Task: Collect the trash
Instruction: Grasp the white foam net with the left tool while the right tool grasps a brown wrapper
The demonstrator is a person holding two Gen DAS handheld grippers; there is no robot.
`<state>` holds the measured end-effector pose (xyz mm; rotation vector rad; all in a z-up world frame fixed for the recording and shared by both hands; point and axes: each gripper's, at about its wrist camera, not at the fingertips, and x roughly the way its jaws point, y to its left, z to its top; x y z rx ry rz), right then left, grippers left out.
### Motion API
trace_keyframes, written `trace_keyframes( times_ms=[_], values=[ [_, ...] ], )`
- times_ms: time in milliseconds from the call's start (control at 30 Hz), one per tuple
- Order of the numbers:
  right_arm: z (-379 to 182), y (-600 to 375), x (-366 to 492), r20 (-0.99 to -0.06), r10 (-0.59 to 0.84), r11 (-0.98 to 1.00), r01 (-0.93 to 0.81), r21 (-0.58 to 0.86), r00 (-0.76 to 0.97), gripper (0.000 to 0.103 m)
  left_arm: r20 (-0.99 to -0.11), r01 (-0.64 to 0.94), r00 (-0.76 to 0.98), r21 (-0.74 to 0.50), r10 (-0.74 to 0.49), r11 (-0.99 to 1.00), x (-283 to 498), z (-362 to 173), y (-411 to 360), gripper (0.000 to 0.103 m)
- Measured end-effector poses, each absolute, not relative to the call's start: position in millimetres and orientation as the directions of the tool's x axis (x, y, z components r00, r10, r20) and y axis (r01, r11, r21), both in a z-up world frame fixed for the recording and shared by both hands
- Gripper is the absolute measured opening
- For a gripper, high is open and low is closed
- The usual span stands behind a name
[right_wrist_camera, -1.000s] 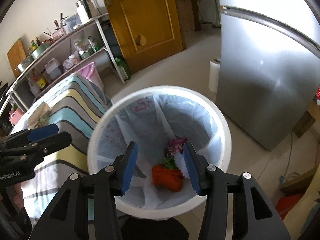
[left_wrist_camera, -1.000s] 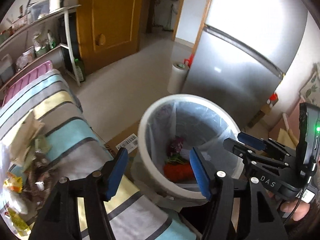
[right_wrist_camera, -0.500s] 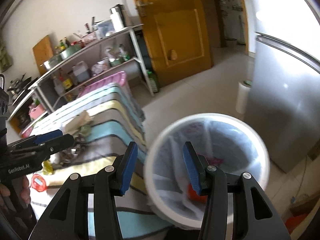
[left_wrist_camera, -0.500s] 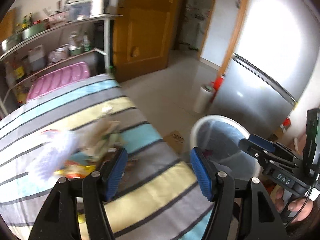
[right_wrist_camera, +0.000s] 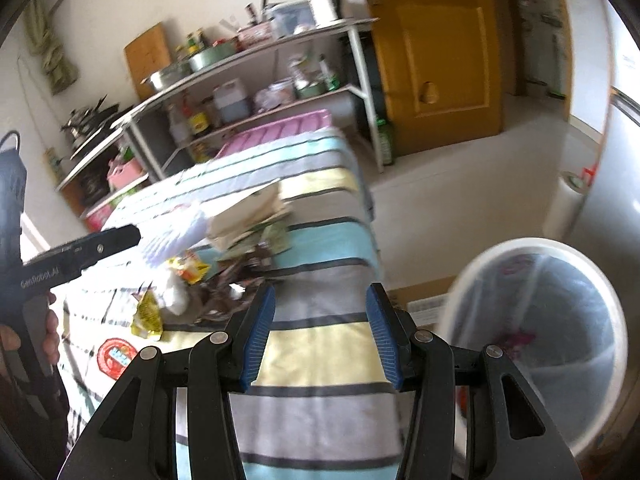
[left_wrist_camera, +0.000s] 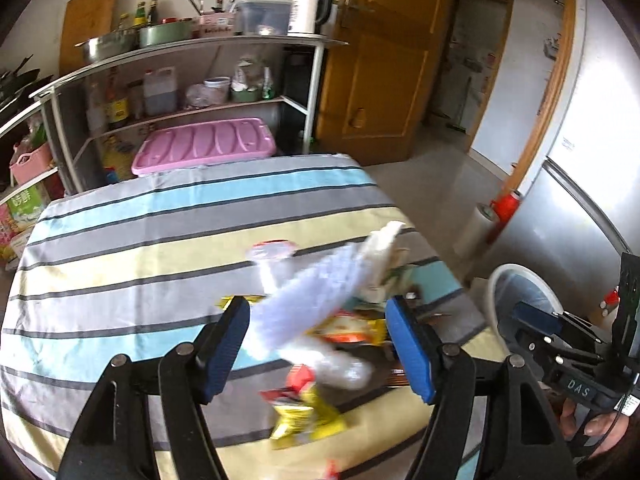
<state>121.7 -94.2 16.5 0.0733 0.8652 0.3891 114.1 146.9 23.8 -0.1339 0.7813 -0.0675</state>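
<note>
- Two grippers are in view, both with jaws spread and nothing between the blue pads: the left gripper (left_wrist_camera: 318,344) hangs over a litter pile, and the right gripper (right_wrist_camera: 320,336) hangs over the near edge of the striped tablecloth (right_wrist_camera: 320,240).
- Trash pile (left_wrist_camera: 332,320) lies toward the right side of the table: a white plastic bag (left_wrist_camera: 304,304), yellow snack wrappers (left_wrist_camera: 304,420), a folded paper piece (left_wrist_camera: 382,248) and a red-rimmed cup lid (left_wrist_camera: 272,249).
- White trash bin (right_wrist_camera: 536,344) with a clear liner stands on the floor just right of the table, holding some pink and red scraps.
- Far behind stand a metal shelf rack (left_wrist_camera: 192,64) and a pink storage lid (left_wrist_camera: 204,150).
</note>
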Motion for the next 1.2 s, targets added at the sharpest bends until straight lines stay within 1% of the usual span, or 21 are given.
trace_keyframes(
  times_ms=[133,300,367,500,633,833,867,900,933,967,1067,1100,1167,1200],
  values=[
    [6,-69,130,-0.75,0.394,0.912,-0.329,0.246,0.531,0.049,-0.712,-0.004,0.694,-0.159,-0.112,0.987,117,15,165,0.074],
    [-5,-51,143,-0.773,0.386,0.917,-0.3,0.263,0.503,0.049,-0.722,0.018,0.678,-0.171,-0.137,0.985,124,6,173,0.074],
    [-8,-48,148,-0.781,0.38,0.921,-0.285,0.267,0.496,0.049,-0.728,0.029,0.672,-0.155,-0.134,0.988,127,5,170,0.074],
    [-12,-40,154,-0.78,0.409,0.909,-0.288,0.301,0.474,0.049,-0.73,0.064,0.665,-0.154,-0.157,0.986,137,2,167,0.074],
    [-21,-33,158,-0.798,0.416,0.904,-0.292,0.312,0.437,0.048,-0.739,0.08,0.656,-0.136,-0.155,0.987,143,-2,163,0.074],
    [-23,-30,157,-0.789,0.417,0.904,-0.299,0.307,0.45,0.048,-0.754,0.104,0.633,-0.141,-0.175,0.984,149,-9,158,0.074],
    [-23,-30,156,-0.79,0.416,0.904,-0.302,0.303,0.451,0.046,-0.754,0.11,0.632,-0.143,-0.18,0.984,149,-9,157,0.074],
    [-23,-29,155,-0.79,0.413,0.904,-0.31,0.295,0.453,0.041,-0.754,0.113,0.631,-0.142,-0.181,0.983,149,-9,156,0.074],
    [-23,-29,153,-0.79,0.411,0.904,-0.315,0.289,0.455,0.037,-0.756,0.112,0.629,-0.142,-0.181,0.984,150,-9,157,0.074],
    [-23,-28,152,-0.791,0.406,0.906,-0.319,0.28,0.458,0.03,-0.757,0.113,0.626,-0.146,-0.185,0.983,150,-10,156,0.074],
    [-23,-28,150,-0.792,0.394,0.909,-0.324,0.261,0.466,0.027,-0.751,0.125,0.62,-0.192,-0.228,0.973,149,-10,157,0.073],
    [-23,-28,149,-0.791,0.394,0.909,-0.323,0.262,0.467,0.026,-0.752,0.122,0.619,-0.193,-0.226,0.974,150,-10,157,0.071],
    [-23,-28,149,-0.79,0.392,0.91,-0.323,0.259,0.471,0.024,-0.76,0.109,0.618,-0.171,-0.202,0.979,150,-11,156,0.059],
    [-22,-28,148,-0.789,0.389,0.911,-0.324,0.255,0.475,0.023,-0.761,0.109,0.617,-0.17,-0.2,0.98,151,-11,156,0.057]
  ],
)
